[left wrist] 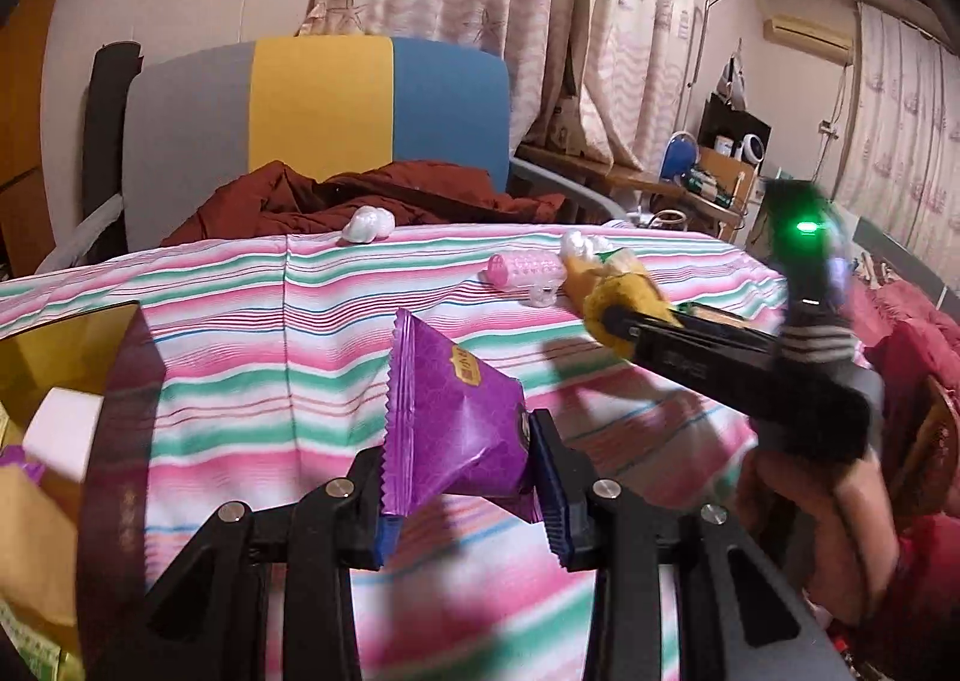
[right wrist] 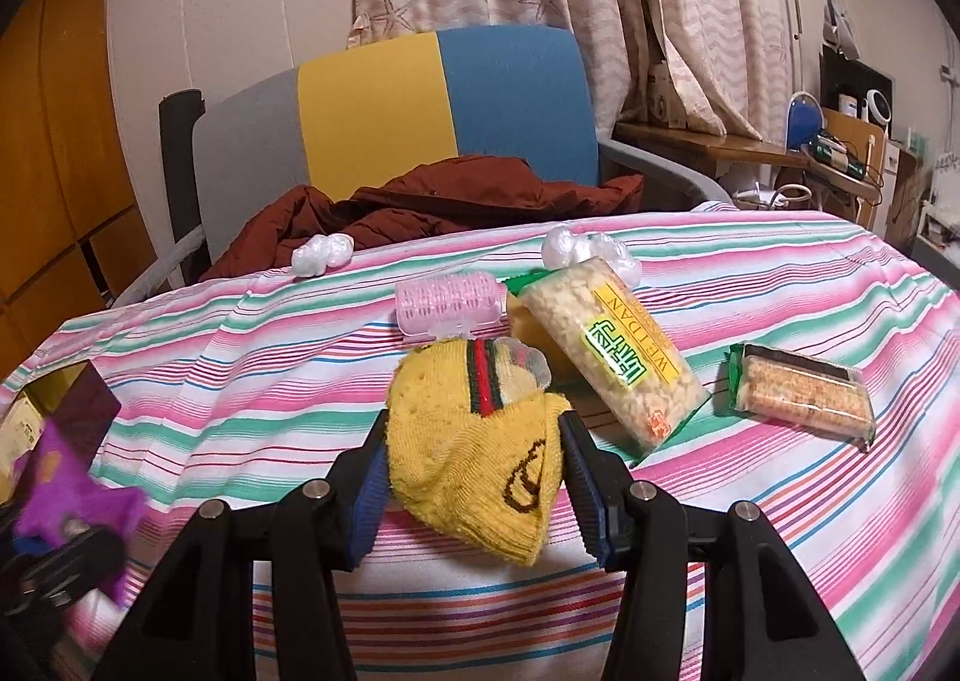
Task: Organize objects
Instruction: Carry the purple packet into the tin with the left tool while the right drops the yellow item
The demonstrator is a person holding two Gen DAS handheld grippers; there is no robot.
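My left gripper [left wrist: 459, 477] is shut on a purple snack packet [left wrist: 447, 411] and holds it above the striped cloth. My right gripper [right wrist: 474, 477] is shut on a yellow sock [right wrist: 480, 441] with a red and green band; in the left wrist view it shows at the right [left wrist: 624, 315], lifted over the table. In the right wrist view the left gripper with the purple packet [right wrist: 66, 489] is blurred at the lower left. A pink hair roller [right wrist: 447, 300], a long snack pack [right wrist: 612, 357] and a smaller biscuit pack [right wrist: 804, 396] lie on the cloth.
A dark open box [left wrist: 120, 381] holding packets stands at the table's left edge. Two white plastic wads [right wrist: 321, 255] [right wrist: 591, 252] lie near the far edge. A chair [right wrist: 510, 99] with a brown jacket [right wrist: 420, 201] stands behind the table.
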